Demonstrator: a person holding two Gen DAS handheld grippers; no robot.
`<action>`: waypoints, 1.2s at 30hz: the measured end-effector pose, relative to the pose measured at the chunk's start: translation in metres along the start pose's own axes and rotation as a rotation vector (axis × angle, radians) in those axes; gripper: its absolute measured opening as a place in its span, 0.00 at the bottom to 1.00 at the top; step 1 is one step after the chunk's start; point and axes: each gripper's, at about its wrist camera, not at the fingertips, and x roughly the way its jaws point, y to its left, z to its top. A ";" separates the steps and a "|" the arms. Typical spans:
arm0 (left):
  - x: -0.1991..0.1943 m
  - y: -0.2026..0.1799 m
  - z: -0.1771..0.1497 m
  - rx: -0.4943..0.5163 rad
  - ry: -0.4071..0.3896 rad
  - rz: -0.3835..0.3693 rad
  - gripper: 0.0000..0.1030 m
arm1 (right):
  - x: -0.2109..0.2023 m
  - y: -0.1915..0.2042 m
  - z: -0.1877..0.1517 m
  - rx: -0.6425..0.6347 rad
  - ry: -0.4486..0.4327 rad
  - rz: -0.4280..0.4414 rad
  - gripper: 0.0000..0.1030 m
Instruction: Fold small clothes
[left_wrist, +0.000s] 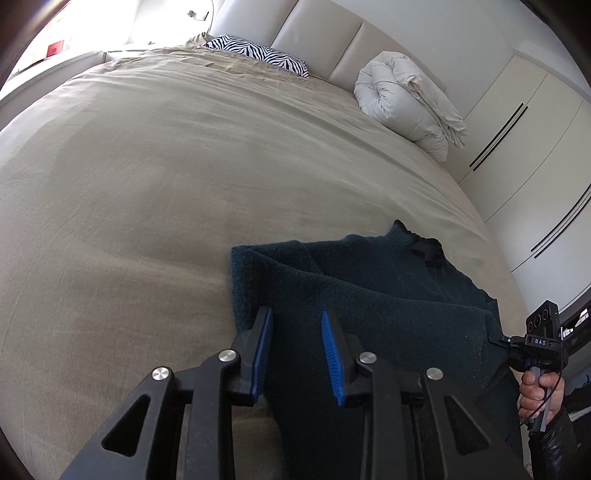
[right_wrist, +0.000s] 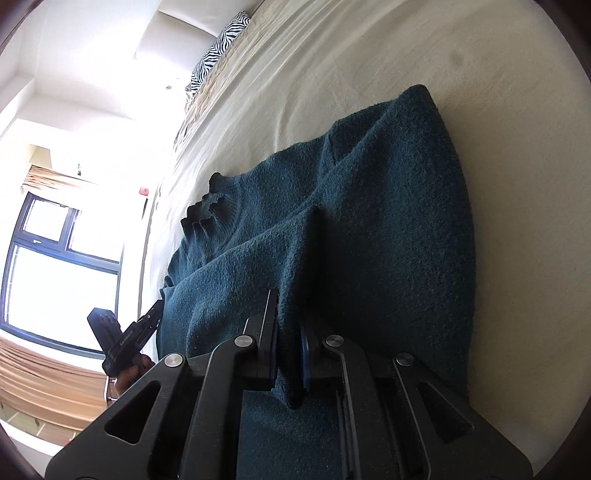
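Knitwear of a dark teal colour, a small sweater (left_wrist: 388, 295), lies on the beige bedsheet (left_wrist: 147, 203) near the bed's front right corner in the left wrist view, with its ribbed collar (left_wrist: 424, 240) pointing toward the headboard (left_wrist: 317, 37) and part of the fabric folded over itself in loose ridges. The left gripper (left_wrist: 297, 325) hovers over the near edge of the sweater with its blue-padded fingers (left_wrist: 263, 347) spread apart, nothing clamped between them; the left pad sits about at the garment's left border and the right pad is over the knit. The right gripper (right_wrist: 290, 317) has its fingers drawn narrow and pinching a raised ridge of the sweater (right_wrist: 369, 221), the cloth standing up in a fold between the pads. In the left wrist view the right gripper (left_wrist: 506, 341) shows at the sweater's right edge, its tip touching the fabric, held by the person's right hand (left_wrist: 541, 395). In the right wrist view the left gripper (right_wrist: 147, 321) appears at the far side of the garment, just beside its edge. A zebra-print pillow (left_wrist: 258, 53) rests at the head of the bed, and a rolled white duvet (left_wrist: 406, 96) lies to its right, well apart from the sweater. White wardrobe doors (left_wrist: 517, 122) stand beyond the bed, and a dark-framed window (right_wrist: 55, 266) glows brightly in the right wrist view.
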 end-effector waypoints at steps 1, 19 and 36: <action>-0.004 -0.003 -0.005 0.013 0.001 0.005 0.30 | -0.003 0.000 -0.002 0.002 -0.007 -0.001 0.08; -0.065 -0.028 -0.018 -0.008 -0.073 -0.119 0.42 | -0.069 0.001 -0.059 0.006 -0.098 0.036 0.09; 0.003 -0.022 -0.026 0.008 0.019 -0.114 0.33 | 0.032 0.036 -0.035 -0.017 -0.012 0.200 0.09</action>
